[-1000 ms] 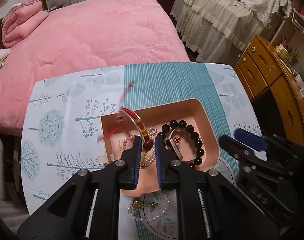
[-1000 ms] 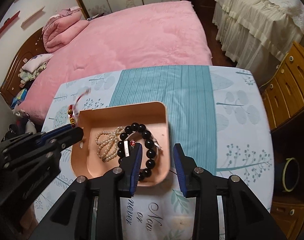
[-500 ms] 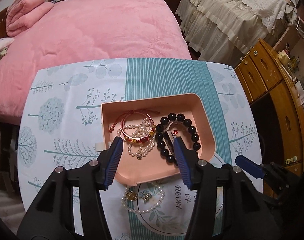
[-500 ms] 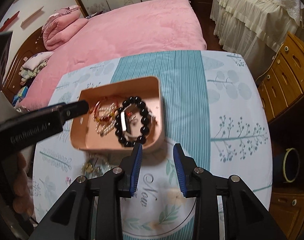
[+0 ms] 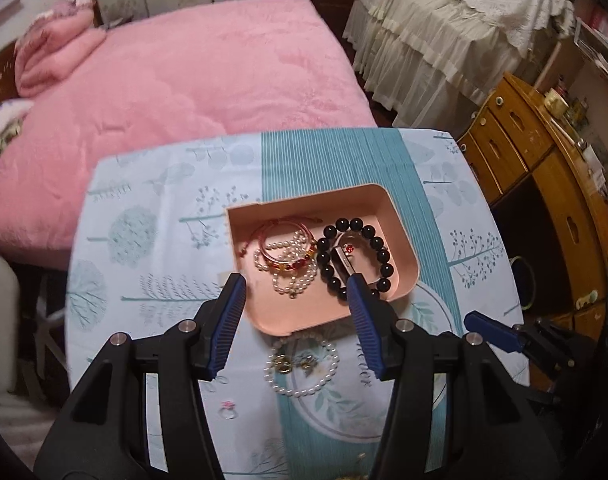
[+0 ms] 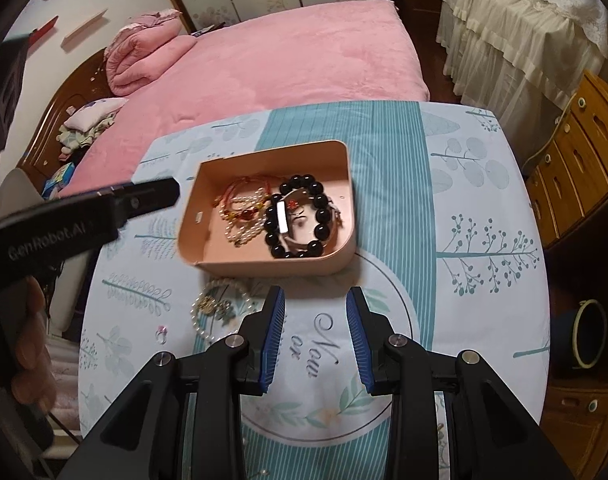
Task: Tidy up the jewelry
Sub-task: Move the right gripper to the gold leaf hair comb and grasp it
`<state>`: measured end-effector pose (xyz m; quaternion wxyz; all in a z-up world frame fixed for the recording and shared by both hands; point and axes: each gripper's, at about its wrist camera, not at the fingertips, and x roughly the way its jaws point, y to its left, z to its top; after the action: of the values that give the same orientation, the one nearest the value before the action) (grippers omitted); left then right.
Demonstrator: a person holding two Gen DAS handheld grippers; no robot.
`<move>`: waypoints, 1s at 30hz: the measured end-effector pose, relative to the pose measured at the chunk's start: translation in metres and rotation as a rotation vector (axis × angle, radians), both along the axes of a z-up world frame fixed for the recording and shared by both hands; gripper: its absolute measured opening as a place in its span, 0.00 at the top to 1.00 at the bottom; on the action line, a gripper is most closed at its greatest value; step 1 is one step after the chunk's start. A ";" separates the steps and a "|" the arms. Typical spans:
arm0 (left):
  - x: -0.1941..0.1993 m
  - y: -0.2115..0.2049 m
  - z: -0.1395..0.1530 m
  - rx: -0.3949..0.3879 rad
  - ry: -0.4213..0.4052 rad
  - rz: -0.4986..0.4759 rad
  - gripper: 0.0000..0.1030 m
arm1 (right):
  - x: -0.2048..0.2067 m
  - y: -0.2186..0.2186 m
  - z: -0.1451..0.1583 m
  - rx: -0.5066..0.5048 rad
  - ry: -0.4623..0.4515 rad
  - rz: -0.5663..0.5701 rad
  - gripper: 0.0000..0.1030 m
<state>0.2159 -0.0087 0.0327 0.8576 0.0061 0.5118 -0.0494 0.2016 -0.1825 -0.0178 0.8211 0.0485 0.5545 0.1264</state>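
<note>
Writing legible: "GenRobot.AI" on the side of the left claw [image 6: 175, 192]; "Now" and "or" in script on the printed cloth of the tabletop [image 6: 476, 200]. One pink tray [image 5: 400, 216] stood on the tabletop, holding one black bead bracelet [image 5: 385, 256], one red cord bracelet [image 5: 281, 240] lying over one white pearl strand [image 5: 291, 284], and one silver clasp piece [image 5: 342, 262] within the black ring. Outside the tray, just beside its near wall: one pearl necklace [image 5: 304, 364] with gold charms, and one small ring [image 5: 227, 406] with a pink stone, apart to the left. Left claw [image 5: 295, 316]: jaws well apart, holding nothing, poised above the tray's near edge. Right claw [image 6: 315, 340]: jaws moderately apart, empty, over bare cloth near the tray. One pink bed [image 5: 191, 92] stood behind.
</note>
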 end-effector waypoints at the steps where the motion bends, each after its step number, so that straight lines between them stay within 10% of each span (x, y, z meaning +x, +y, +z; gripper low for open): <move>1: -0.004 0.001 0.004 0.009 -0.010 -0.010 0.52 | -0.003 0.001 0.002 0.003 -0.001 0.005 0.69; 10: -0.057 0.017 0.004 -0.019 0.028 -0.048 0.52 | -0.047 0.009 0.005 0.004 0.015 0.081 0.69; 30: -0.207 0.040 -0.100 0.024 0.232 -0.002 0.52 | -0.182 0.046 -0.064 -0.025 0.181 0.360 0.69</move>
<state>0.0094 0.0316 -0.0677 0.7924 0.0109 0.6083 -0.0444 0.0194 -0.1362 -0.0822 0.7324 -0.0504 0.6274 0.2597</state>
